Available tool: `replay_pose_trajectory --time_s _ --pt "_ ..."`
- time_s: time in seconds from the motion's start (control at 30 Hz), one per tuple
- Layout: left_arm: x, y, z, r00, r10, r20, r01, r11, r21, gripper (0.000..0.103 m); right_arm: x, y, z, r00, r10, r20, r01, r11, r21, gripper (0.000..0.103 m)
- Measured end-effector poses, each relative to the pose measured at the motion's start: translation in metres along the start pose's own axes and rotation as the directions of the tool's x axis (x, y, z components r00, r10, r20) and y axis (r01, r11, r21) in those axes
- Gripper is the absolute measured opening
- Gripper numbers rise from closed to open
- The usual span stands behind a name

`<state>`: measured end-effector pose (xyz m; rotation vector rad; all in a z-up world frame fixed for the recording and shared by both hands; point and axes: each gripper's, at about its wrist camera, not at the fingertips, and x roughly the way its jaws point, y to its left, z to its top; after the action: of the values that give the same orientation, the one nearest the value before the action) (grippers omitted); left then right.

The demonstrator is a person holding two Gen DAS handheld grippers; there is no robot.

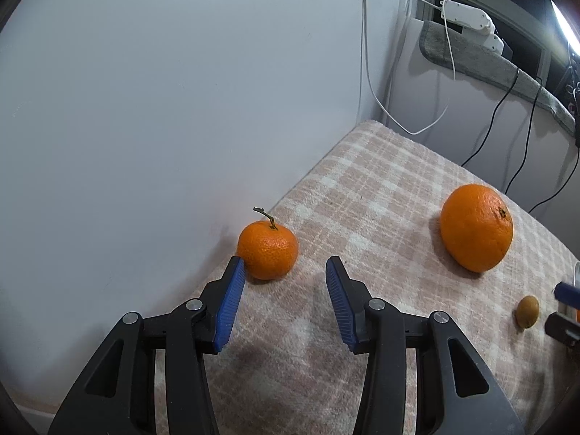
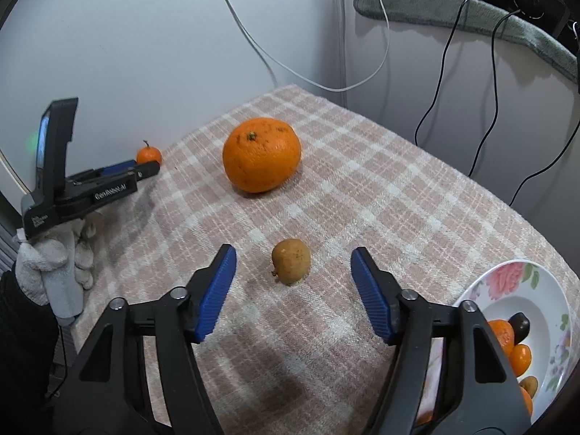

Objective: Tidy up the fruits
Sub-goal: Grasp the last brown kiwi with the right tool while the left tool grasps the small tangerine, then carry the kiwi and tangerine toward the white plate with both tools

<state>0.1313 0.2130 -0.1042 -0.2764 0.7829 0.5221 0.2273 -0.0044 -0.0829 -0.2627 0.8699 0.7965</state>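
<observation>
Both grippers parted, nothing gripped.

Left gripper (image 1: 282, 268) jaws stand apart around bare cloth, the left pad just beside the stemmed mandarin (image 1: 268, 250); right gripper (image 2: 293, 259) jaws stand wide, flanking the small brown fruit (image 2: 291, 261) untouched on the checked cloth (image 2: 398, 199).

Bkgd: plain pale wall (image 1: 163, 90), bare. Desk (image 2: 380, 188) covered w/ pink-white check cloth, set in corner. White cable (image 1: 368, 54) hangs down wall; black cables (image 2: 442, 72) drop from grey-carpeted ledge (image 2: 471, 14) at rear. Bright strip light (image 1: 563, 21) upper right.
</observation>
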Motion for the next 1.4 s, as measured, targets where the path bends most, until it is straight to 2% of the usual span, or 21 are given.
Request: replay_pose_trajectory --time_s 0.33,0.47,0.53,0.6,0.8,1.1,1.4 --pt "0.010 0.004 0.006 0.999 0.030 -0.013 -0.030 0.999 -0.017 0.045 0.019 0.008 0.001 0.999 -0.021 -0.049 0.019 0.999 -0.040 0.060" --pt "0.012 0.006 0.007 0.999 0.033 -0.021 -0.034 0.999 -0.026 0.044 0.024 0.010 0.001 0.997 -0.031 -0.066 0.028 0.998 -0.055 0.051" --pt "0.013 0.008 0.007 0.999 0.038 -0.023 -0.039 0.999 -0.034 0.038 0.026 0.011 0.001 0.997 -0.034 -0.073 0.030 0.998 -0.061 0.047" --pt "0.014 0.011 0.007 0.999 0.032 -0.027 -0.033 0.998 -0.049 0.034 0.028 0.012 0.000 0.996 -0.030 -0.083 0.025 0.998 -0.064 0.039" --pt "0.013 0.014 0.007 1.000 0.011 -0.025 -0.012 0.998 -0.058 0.033 0.031 0.010 -0.003 0.996 -0.037 -0.087 0.032 0.998 -0.059 0.028" --pt "0.003 0.010 0.005 0.999 -0.031 -0.010 0.030 0.998 -0.046 0.032 0.023 0.011 -0.006 0.997 -0.024 -0.076 0.019 0.998 -0.061 0.027" --pt "-0.012 -0.003 0.003 0.994 -0.105 0.005 0.105 0.994 -0.028 0.032 0.007 0.013 -0.006 0.999 -0.001 -0.036 0.000 0.999 -0.038 0.027"
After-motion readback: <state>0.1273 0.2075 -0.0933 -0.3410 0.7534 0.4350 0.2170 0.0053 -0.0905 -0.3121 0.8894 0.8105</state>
